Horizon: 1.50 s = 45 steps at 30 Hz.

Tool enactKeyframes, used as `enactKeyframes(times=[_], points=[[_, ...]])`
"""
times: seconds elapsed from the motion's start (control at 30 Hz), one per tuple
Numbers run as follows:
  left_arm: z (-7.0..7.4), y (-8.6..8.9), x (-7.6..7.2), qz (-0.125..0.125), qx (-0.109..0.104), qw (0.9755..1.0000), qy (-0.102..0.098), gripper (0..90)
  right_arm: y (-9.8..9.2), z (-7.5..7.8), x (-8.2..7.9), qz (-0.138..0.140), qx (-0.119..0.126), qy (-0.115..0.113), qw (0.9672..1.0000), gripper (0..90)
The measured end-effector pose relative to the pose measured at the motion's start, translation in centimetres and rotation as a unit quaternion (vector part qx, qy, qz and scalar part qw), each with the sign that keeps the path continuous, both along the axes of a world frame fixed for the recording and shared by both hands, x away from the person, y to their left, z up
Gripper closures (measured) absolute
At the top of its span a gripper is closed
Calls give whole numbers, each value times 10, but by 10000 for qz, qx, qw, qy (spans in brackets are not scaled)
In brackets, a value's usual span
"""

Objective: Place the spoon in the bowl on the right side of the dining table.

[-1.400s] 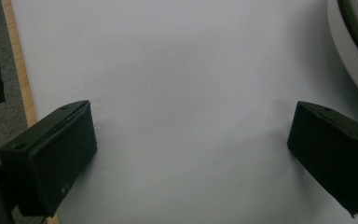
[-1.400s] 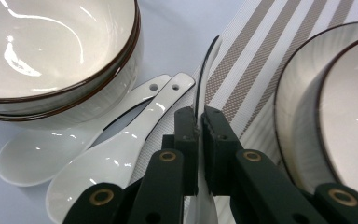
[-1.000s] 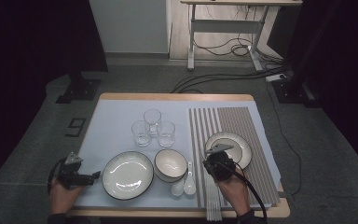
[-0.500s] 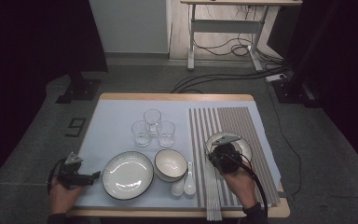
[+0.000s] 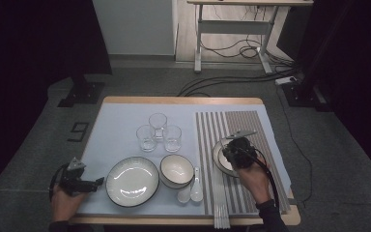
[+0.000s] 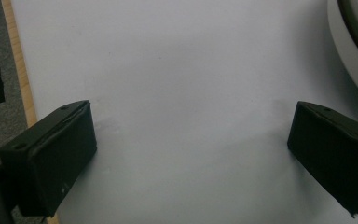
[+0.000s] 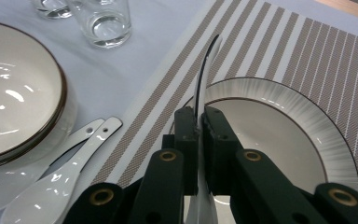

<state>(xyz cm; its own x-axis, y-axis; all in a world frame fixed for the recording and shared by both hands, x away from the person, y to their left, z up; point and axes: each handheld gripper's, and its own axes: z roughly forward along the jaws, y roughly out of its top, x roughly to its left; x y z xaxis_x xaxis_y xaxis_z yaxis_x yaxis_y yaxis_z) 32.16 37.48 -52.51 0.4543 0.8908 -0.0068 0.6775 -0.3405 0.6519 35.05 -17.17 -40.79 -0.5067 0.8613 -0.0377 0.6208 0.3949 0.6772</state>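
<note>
My right gripper [image 5: 234,154] [image 7: 199,121] is shut on the rim of a thin white dish with a dark edge [image 7: 207,60], which I see edge-on between the jaws, standing upright. Under it a ribbed white plate [image 7: 279,135] lies flat on the striped placemat [image 5: 251,125]. In the high view a crescent of white plate [image 5: 219,157] shows left of that gripper. My left gripper [image 5: 99,182] [image 6: 191,154] rests open at the table's front left, nothing between its jaws, just left of the large white plate [image 5: 132,181] [image 6: 354,42].
A white bowl [image 5: 177,170] [image 7: 14,93] sits beside the large plate, with two white spoons [image 5: 191,191] [image 7: 70,163] at its right. Three glasses [image 5: 158,130] stand mid-table. Pale sticks [image 5: 221,215] overhang the front edge. A pale cloth [image 5: 116,121] covers the table's left.
My right gripper has moved away from the front edge and up, and the plate on the mat now shows as a narrower crescent. The left hand has stayed put.
</note>
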Motion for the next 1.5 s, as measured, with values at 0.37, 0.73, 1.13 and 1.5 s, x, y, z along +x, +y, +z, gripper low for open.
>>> enactKeyframes(times=[0.37,0.73,1.13,1.5], points=[[0,0,0,-7,4,10000,4,9,-6,-6,20,-114,-125,7,9999,850],[0,0,0,0,-2,10000,1,9,-13,-24,37,-204,-114,111,9997,850],[0,0,0,0,-1,10000,1,9,-19,-41,45,-283,-56,167,9994,850],[0,0,0,-1,-1,10000,0,9,-20,-47,45,-282,-17,210,9994,849]])
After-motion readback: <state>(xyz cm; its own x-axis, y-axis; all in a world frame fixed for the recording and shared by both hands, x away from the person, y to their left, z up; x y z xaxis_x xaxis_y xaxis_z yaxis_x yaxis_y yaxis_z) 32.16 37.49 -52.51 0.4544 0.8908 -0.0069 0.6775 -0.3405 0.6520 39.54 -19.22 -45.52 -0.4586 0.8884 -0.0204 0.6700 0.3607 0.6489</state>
